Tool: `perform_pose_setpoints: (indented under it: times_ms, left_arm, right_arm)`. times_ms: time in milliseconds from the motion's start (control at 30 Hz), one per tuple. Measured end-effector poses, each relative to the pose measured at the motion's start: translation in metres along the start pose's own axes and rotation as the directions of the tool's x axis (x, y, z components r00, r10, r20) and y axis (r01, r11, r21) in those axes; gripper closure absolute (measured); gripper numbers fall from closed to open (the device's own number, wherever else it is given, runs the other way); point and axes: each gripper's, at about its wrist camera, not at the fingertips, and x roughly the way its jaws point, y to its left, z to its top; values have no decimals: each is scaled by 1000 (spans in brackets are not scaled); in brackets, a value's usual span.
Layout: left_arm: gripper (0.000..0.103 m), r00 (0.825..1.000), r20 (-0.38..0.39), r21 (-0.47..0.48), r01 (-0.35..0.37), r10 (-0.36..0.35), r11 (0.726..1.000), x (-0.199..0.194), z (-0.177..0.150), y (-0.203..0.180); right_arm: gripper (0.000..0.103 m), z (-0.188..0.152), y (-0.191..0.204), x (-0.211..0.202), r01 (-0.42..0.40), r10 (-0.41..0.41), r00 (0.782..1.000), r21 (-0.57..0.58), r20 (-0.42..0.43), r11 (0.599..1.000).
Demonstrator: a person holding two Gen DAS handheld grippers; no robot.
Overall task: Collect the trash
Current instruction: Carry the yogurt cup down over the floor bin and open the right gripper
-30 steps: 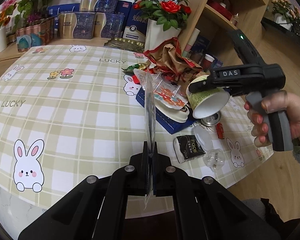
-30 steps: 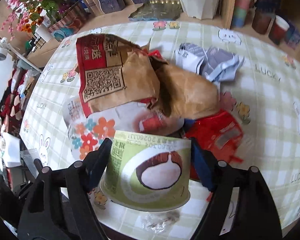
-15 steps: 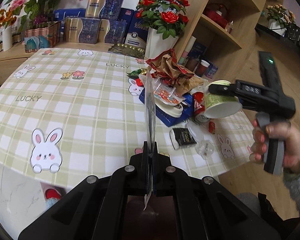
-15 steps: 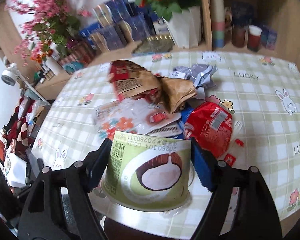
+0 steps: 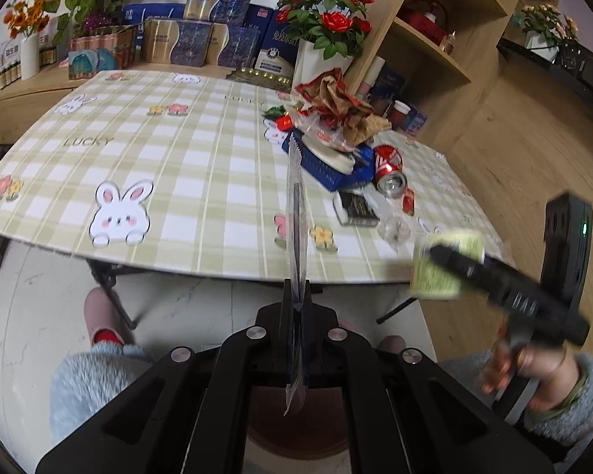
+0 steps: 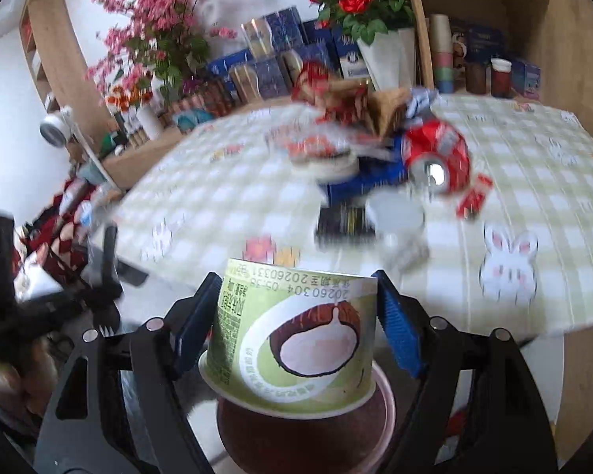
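My left gripper is shut on a thin clear plastic wrapper that stands edge-on above the jaws, off the table's front edge. My right gripper is shut on a green paper cup with a coconut picture, held upside down; the cup and that gripper show blurred at the right of the left wrist view. A round brown bin lies just below the cup, and its rim shows under my left jaws. A trash pile stays on the checked table.
The pile holds a brown paper bag, a blue box, a red can, a black packet and a clear plastic piece. A vase of red roses, boxes and wooden shelves stand behind. A person's knees and a sleeve sit beside the bin.
Both grippers have drawn back from the table to beyond its front edge, each keeping its load. The right one swung down with the cup until the brown bin appeared beneath it.
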Motion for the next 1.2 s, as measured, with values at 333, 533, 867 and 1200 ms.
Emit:
perform_pose_setpoints:
  times_ms: [333,533,867,1200]
  left_arm:
    - [100,999,-54,46,-6,8,999,11,-31,-20]
    - [100,996,-85,43,-5,9,999,23,-35,-20]
    - [100,990,-140,58,-8,16,998,42,-41,-21]
    - [100,988,-153,60,-17,26,998,49,-44,-19]
  right_arm:
    - [27,-101,-8,52,10,7,966,65,-259,998]
    - [27,-130,-29,90,113,-86,918,48,-387,992]
    - [26,-139,-43,110,146,-84,874,94,-478,985]
    - [28,-137,-60,109,184,-92,873,149,-480,971]
